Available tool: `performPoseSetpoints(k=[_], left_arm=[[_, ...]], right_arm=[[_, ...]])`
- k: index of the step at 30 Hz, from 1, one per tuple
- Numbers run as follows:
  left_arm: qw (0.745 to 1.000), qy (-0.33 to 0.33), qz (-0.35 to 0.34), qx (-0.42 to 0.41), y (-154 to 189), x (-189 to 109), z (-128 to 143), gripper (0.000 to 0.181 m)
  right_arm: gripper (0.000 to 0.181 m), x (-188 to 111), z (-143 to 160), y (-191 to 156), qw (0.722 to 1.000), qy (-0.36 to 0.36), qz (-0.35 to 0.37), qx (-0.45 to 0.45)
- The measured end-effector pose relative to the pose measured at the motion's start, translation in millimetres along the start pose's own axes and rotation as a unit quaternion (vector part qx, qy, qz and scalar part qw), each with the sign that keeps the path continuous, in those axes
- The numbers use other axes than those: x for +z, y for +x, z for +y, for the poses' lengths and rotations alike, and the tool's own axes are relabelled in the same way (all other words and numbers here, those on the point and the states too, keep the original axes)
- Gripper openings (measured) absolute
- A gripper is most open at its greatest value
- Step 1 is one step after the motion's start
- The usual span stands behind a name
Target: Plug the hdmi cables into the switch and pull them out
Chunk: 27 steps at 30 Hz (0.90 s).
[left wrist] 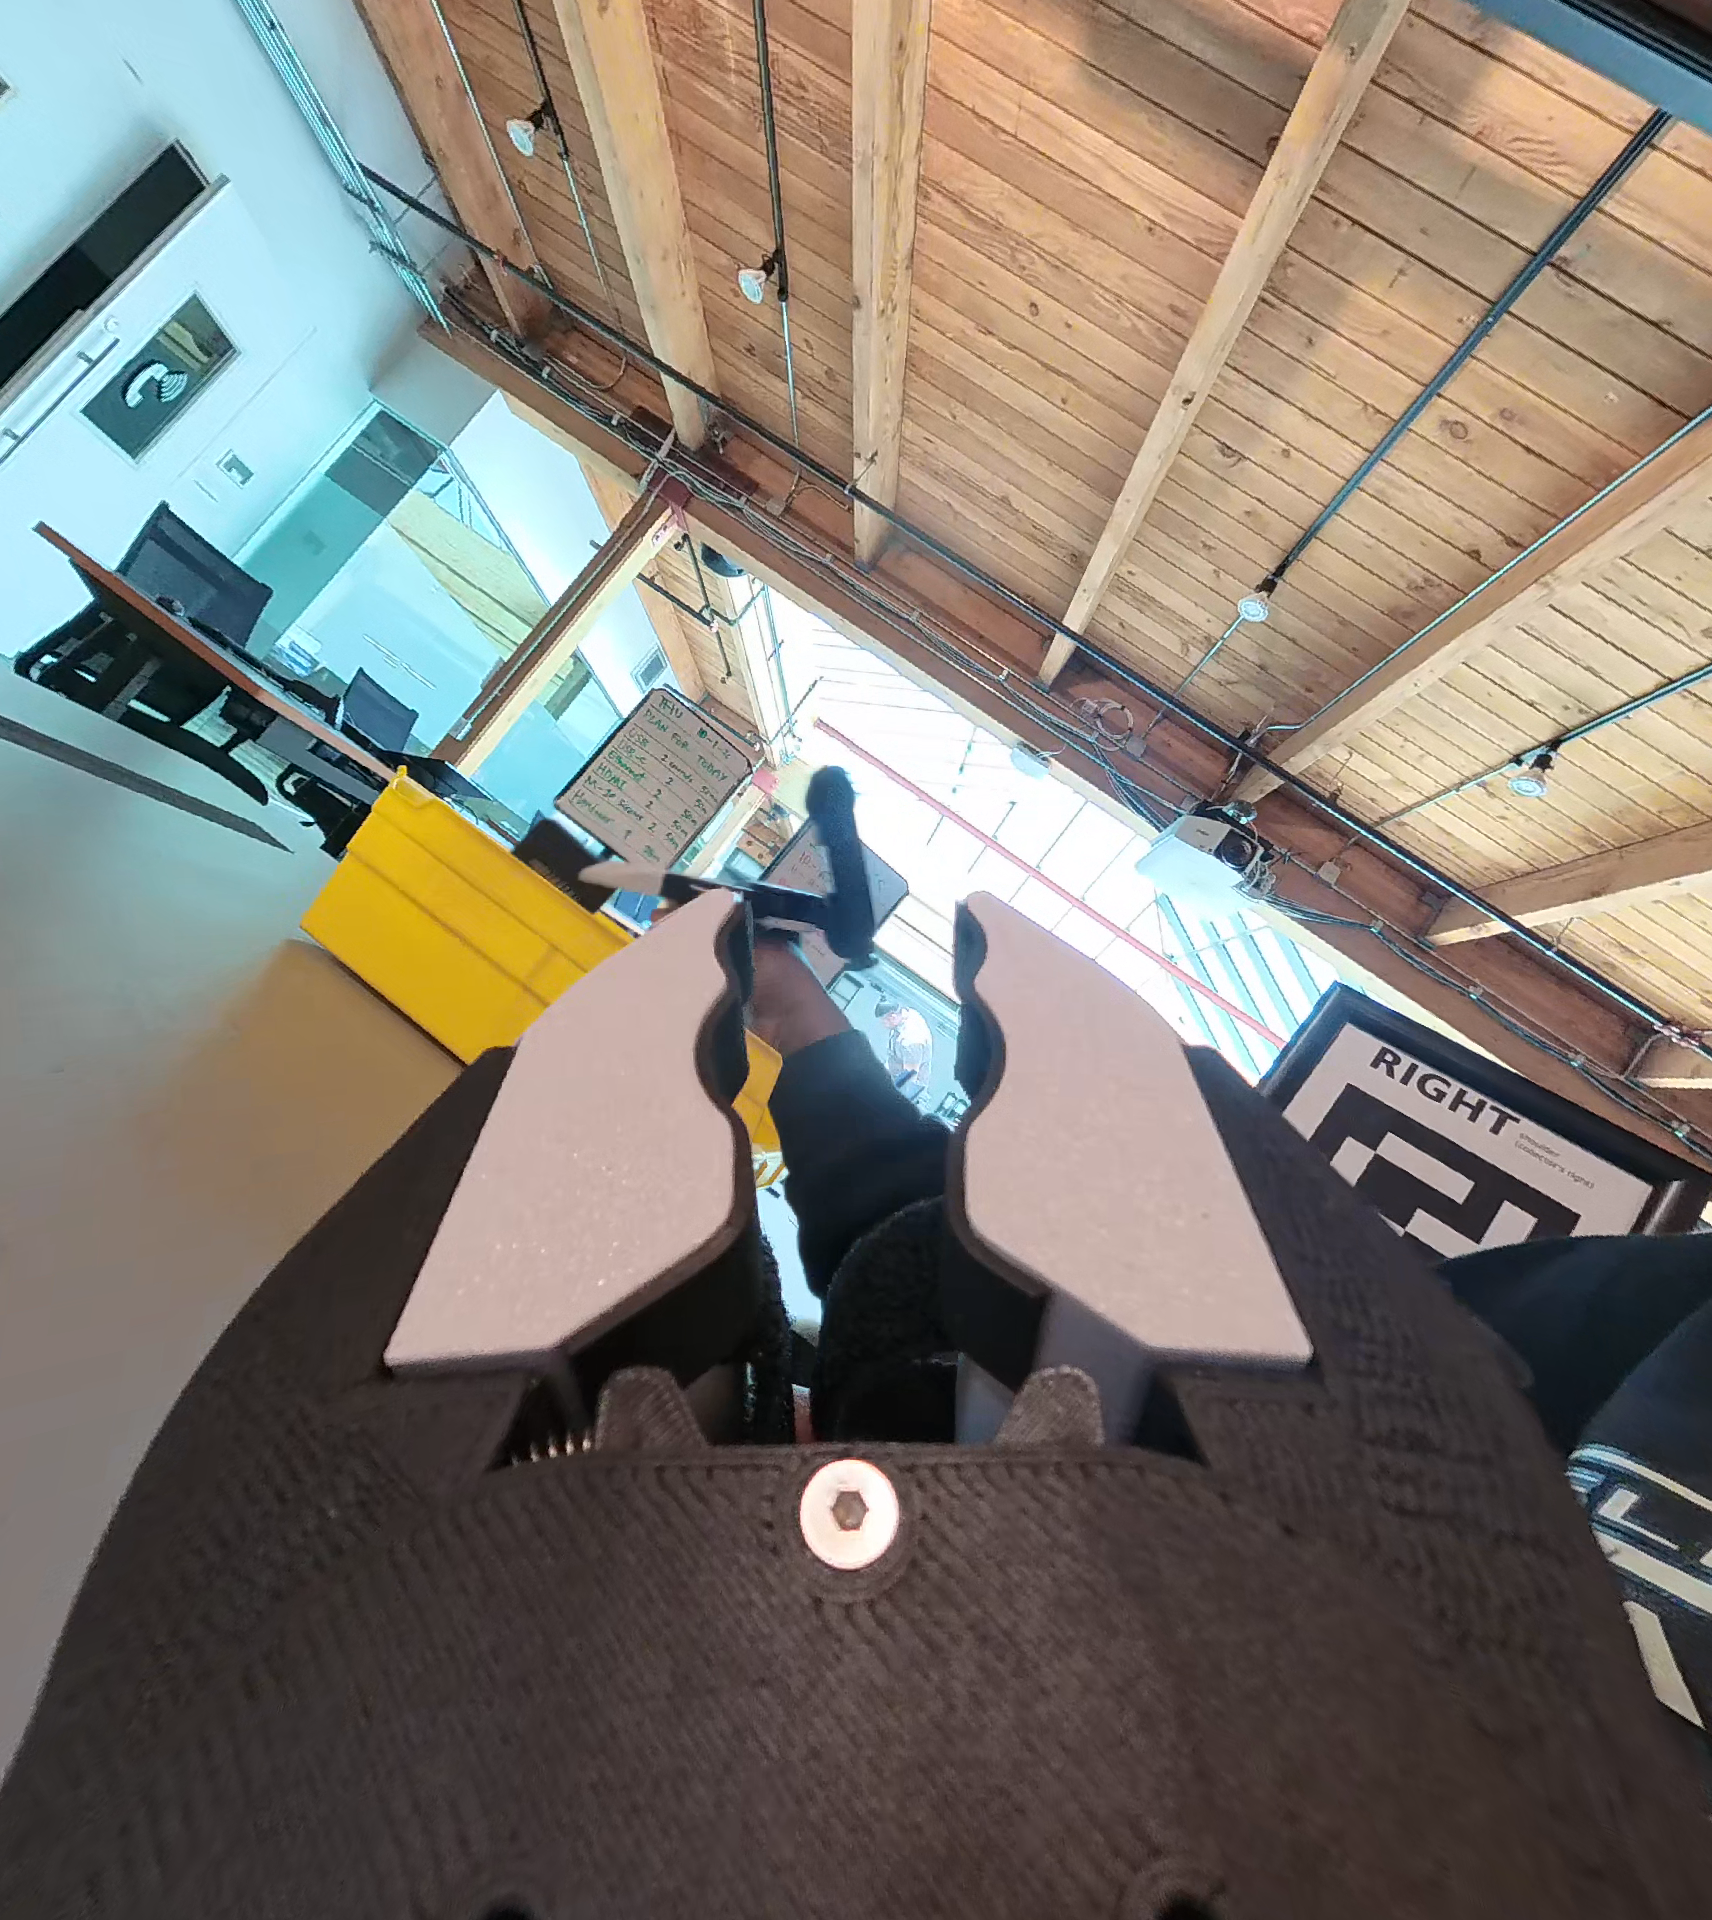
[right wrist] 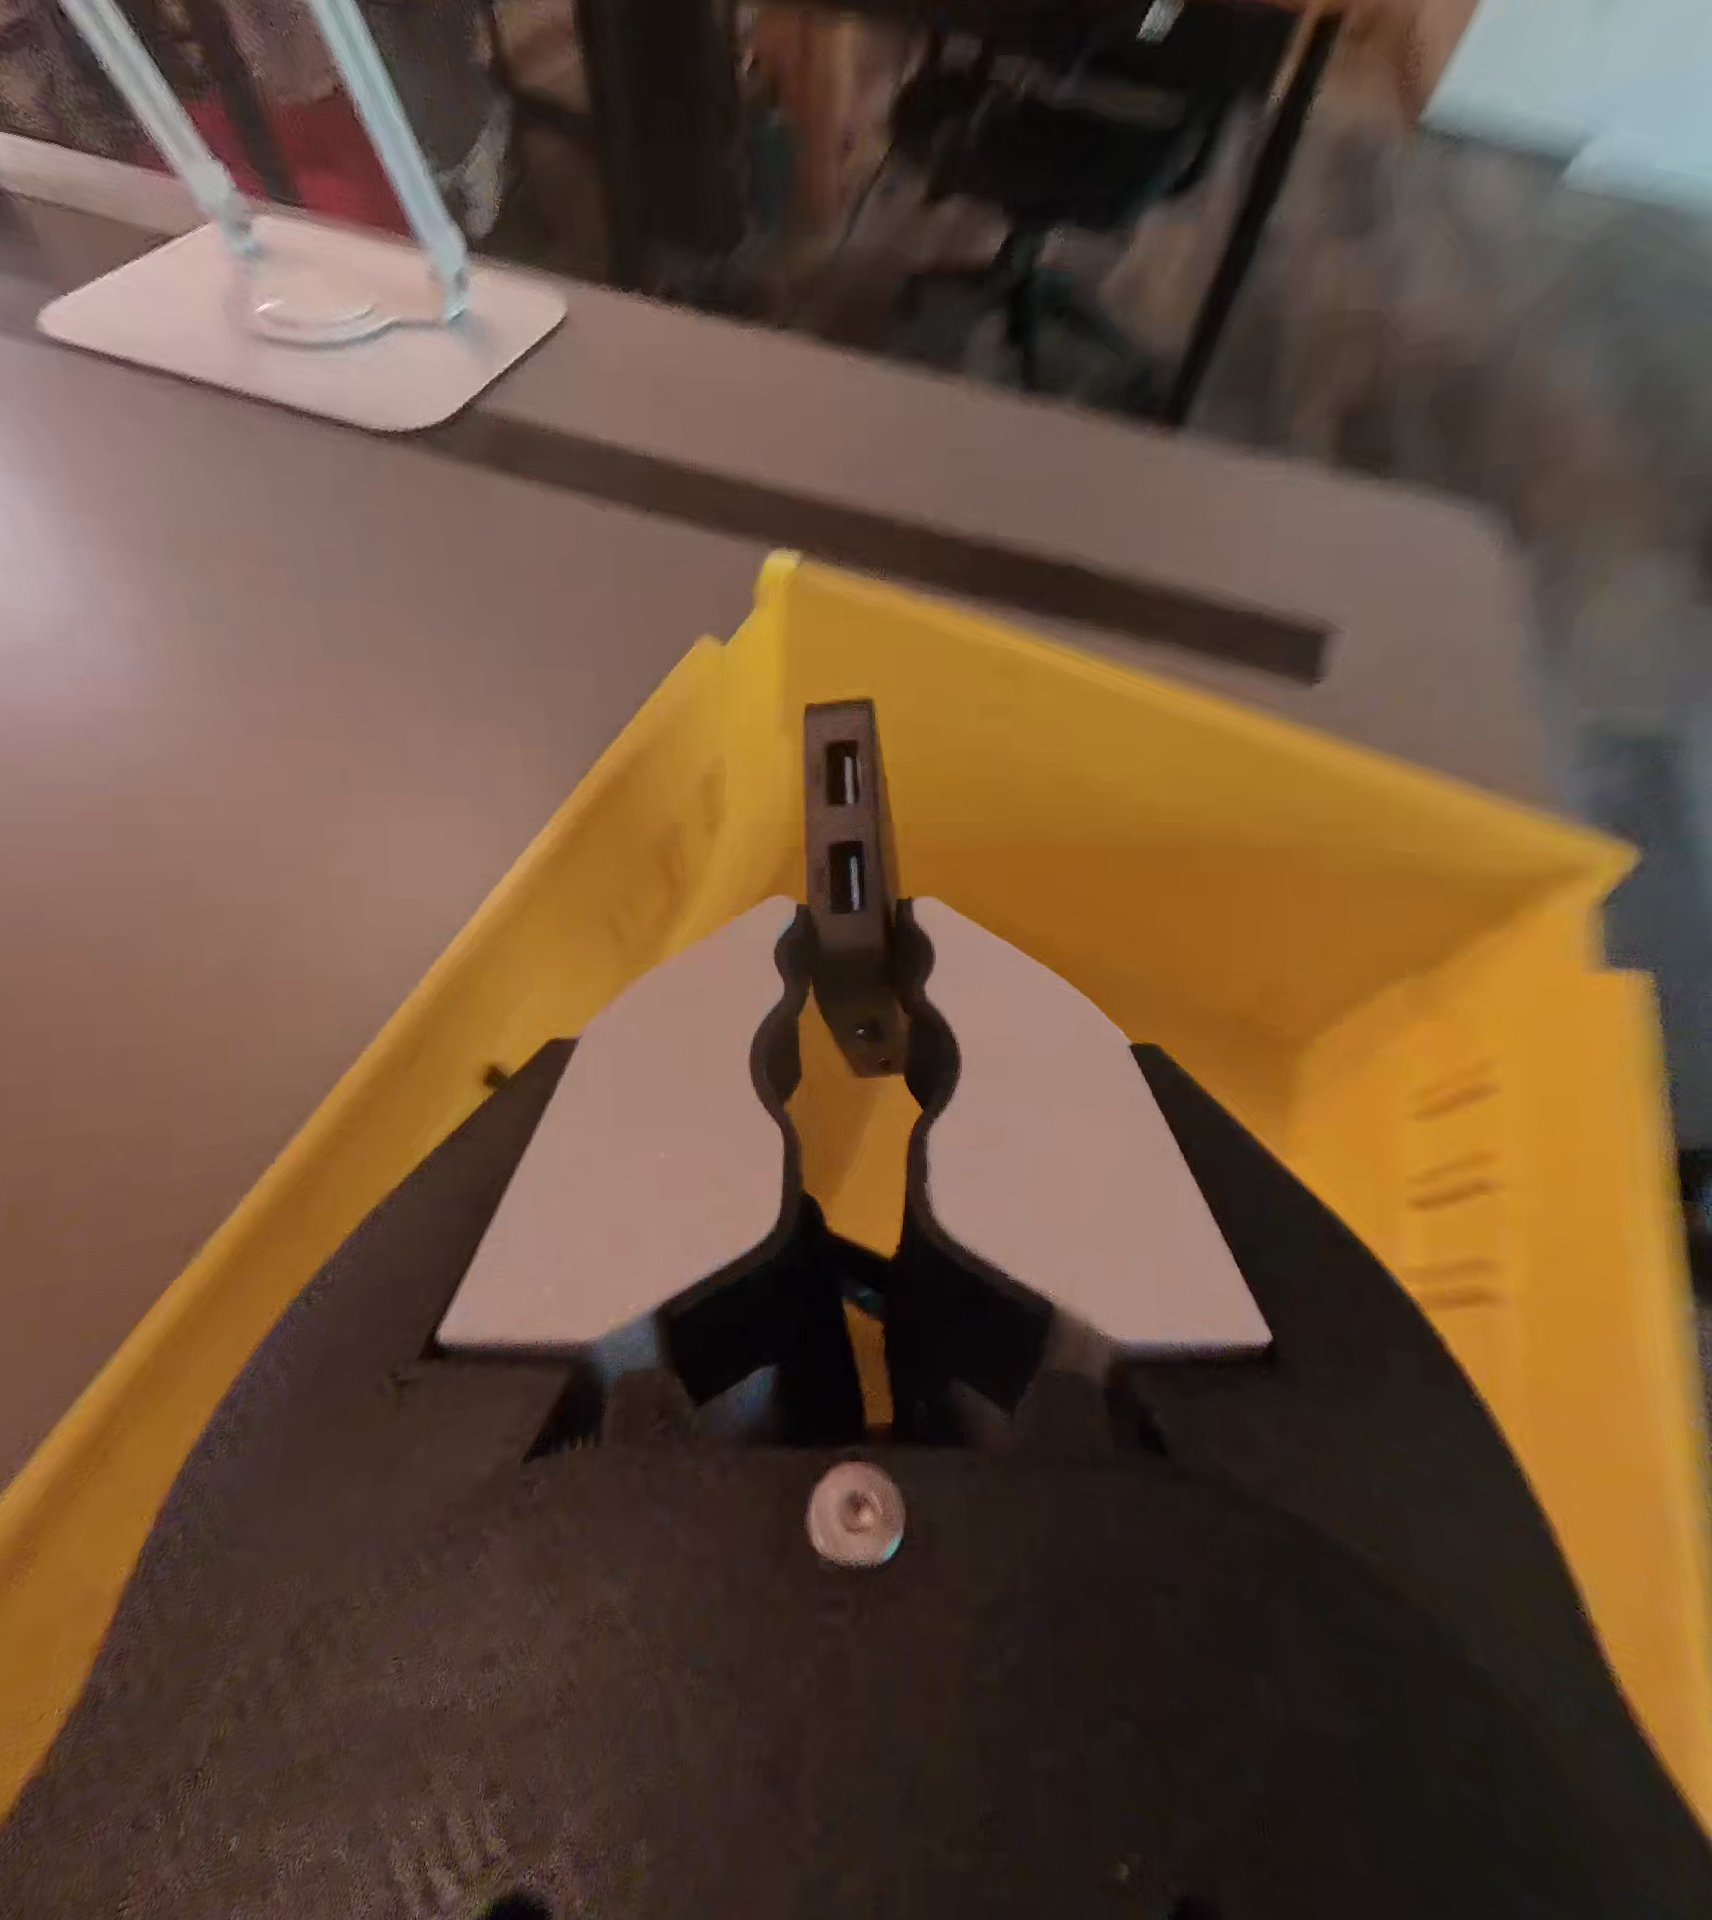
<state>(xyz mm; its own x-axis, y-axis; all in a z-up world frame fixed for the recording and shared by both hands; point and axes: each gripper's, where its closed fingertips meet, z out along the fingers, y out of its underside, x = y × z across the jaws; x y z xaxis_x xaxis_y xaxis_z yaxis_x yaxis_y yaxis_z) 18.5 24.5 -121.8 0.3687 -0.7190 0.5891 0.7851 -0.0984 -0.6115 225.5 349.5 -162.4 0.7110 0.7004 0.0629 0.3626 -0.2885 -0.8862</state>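
switch (right wrist: 850,883) pinched upright at right gripper (right wrist: 854,920) tips, above yellow bin (right wrist: 1195,852) | left gripper (left wrist: 847,925) tilted toward wooden ceiling (left wrist: 1091,312), jaws spread, empty | right gripper jaws clamped on switch, over grey table (right wrist: 260,675)

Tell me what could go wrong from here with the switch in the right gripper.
The right gripper pinches the switch only at its lower end, so it could pivot or slip and drop into the yellow bin. The left gripper is open, empty and tilted up toward the ceiling, so nothing steadies the switch. No cable shows in either view.
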Motion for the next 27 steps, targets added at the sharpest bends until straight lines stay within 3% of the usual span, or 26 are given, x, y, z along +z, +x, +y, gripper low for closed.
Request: performPoseSetpoints(k=[2, 4, 6, 8, 9, 13, 16, 19, 22, 25, 27], left_arm=[[1.0, -0.003, 0.001, 0.0, 0, 0, 0, 0.036], [1.0, -0.003, 0.002, 0.001, -1, -1, 1, 0.036], [1.0, -0.003, 0.003, 0.003, -2, -2, 2, 0.036], [1.0, -0.003, 0.004, 0.005, -2, -3, 3, 0.036], [1.0, -0.003, 0.004, 0.006, -3, -3, 3, 0.036], [1.0, -0.003, 0.006, 0.004, -5, -4, 5, 0.036], [1.0, -0.005, 0.01, 0.007, -5, -2, 5, 0.036], [1.0, -0.005, 0.012, 0.017, -4, -2, 5, 0.036], [0.999, -0.002, 0.013, 0.035, -1, -4, 1, 0.036], [0.995, 0.002, 0.007, 0.103, 3, -9, -13, 0.035], [0.985, 0.009, 0.0, 0.17, 11, -14, -35, 0.035]], right_arm=[[0.021, 5, 8, -12, 0.998, -0.018, -0.038, 0.035], [0.032, 2, 1, -16, 0.998, 0.017, -0.038, 0.055], [0.044, -15, -24, -18, 0.991, 0.11, -0.028, 0.074], [0.057, -45, -54, -27, 0.967, 0.235, -0.029, 0.095], [0.068, -64, -66, -33, 0.948, 0.299, -0.028, 0.103], [0.078, -150, -110, -62, 0.837, 0.543, 0.039, 0.063], [0.069, -206, -126, -101, 0.76, 0.639, 0.118, -0.02], [0.061, -233, -132, -156, 0.701, 0.694, 0.133, -0.096], [0.06, -223, -133, -204, 0.694, 0.701, 0.087, -0.134], [0.065, -178, -128, -236, 0.727, 0.672, 0.038, -0.134], [0.074, -132, -119, -257, 0.756, 0.627, 0.019, -0.185]])
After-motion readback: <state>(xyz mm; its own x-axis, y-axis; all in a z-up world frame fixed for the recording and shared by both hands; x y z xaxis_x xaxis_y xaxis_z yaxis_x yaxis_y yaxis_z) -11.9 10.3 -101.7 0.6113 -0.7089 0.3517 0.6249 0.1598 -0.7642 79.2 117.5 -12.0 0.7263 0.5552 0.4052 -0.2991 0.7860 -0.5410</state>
